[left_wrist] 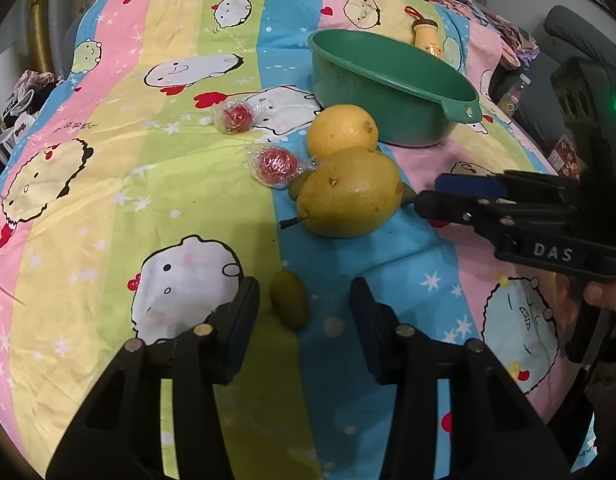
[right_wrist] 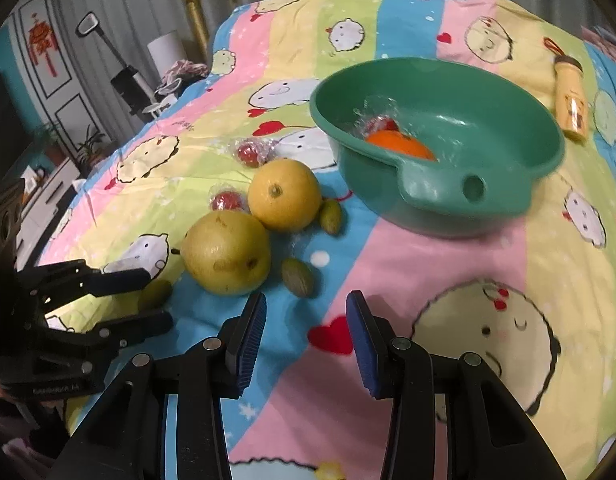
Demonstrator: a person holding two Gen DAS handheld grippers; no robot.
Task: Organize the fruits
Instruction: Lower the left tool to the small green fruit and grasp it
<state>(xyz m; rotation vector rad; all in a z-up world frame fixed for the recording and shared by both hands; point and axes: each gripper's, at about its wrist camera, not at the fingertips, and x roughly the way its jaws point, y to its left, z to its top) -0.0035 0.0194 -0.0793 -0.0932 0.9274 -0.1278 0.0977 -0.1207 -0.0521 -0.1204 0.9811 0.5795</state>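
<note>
A green basin point(right_wrist: 483, 196) point(left_wrist: 407, 128) stands on the patterned cloth and holds an orange point(right_wrist: 399, 146) and a wrapped red fruit point(right_wrist: 377, 122). In front of it lie a yellow citrus point(left_wrist: 341, 130) point(right_wrist: 284, 194), a pear point(left_wrist: 349, 192) point(right_wrist: 226, 258), two wrapped red fruits point(left_wrist: 276, 162) point(left_wrist: 236, 117) and small green fruits point(left_wrist: 288, 299) point(right_wrist: 296, 278) point(right_wrist: 331, 216). My left gripper point(left_wrist: 304, 308) is open, low over one small green fruit. My right gripper point(right_wrist: 306, 320) is open and empty, just short of the pear and a small green fruit.
A yellow bottle point(right_wrist: 571, 108) point(left_wrist: 427, 38) lies behind the basin. Piles of clothes point(left_wrist: 487, 12) sit at the table's far right edge. A room with a cabinet and plants point(right_wrist: 60, 160) lies to the left.
</note>
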